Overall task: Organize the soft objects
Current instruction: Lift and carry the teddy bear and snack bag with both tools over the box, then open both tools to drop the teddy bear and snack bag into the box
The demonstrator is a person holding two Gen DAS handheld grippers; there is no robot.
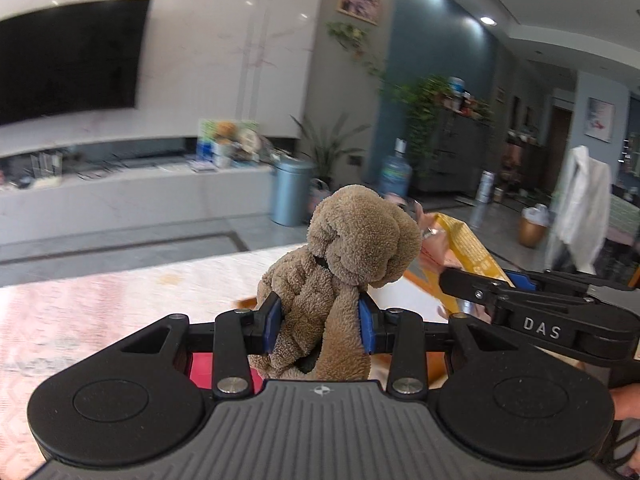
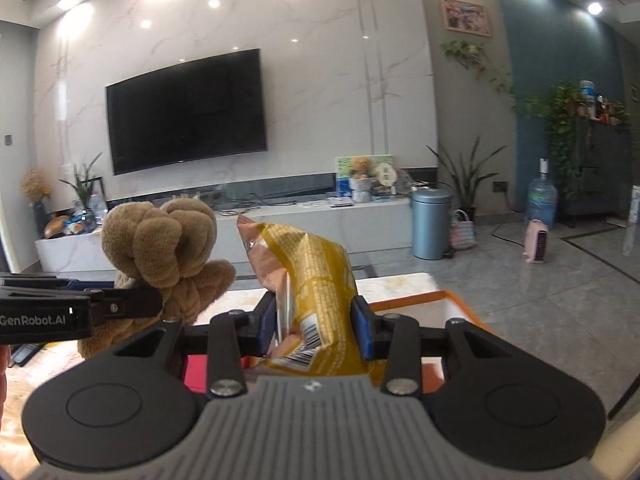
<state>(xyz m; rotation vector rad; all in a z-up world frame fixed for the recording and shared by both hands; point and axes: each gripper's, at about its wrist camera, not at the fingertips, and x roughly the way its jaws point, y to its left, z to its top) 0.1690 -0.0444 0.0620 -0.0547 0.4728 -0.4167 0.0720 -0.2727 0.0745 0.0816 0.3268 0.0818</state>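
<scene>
The teddy bear [image 2: 160,248] is left of the snack bag [image 2: 316,296], with the TV [image 2: 186,110] on the wall behind both.

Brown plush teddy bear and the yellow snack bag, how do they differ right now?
The brown plush teddy bear is fuzzy, rounded and thick; the yellow crinkly plastic snack bag is smooth, printed and flat, with a barcode. The bear is clamped in the left gripper, the bag in the right gripper. Both are soft, held upright and lifted side by side.
</scene>
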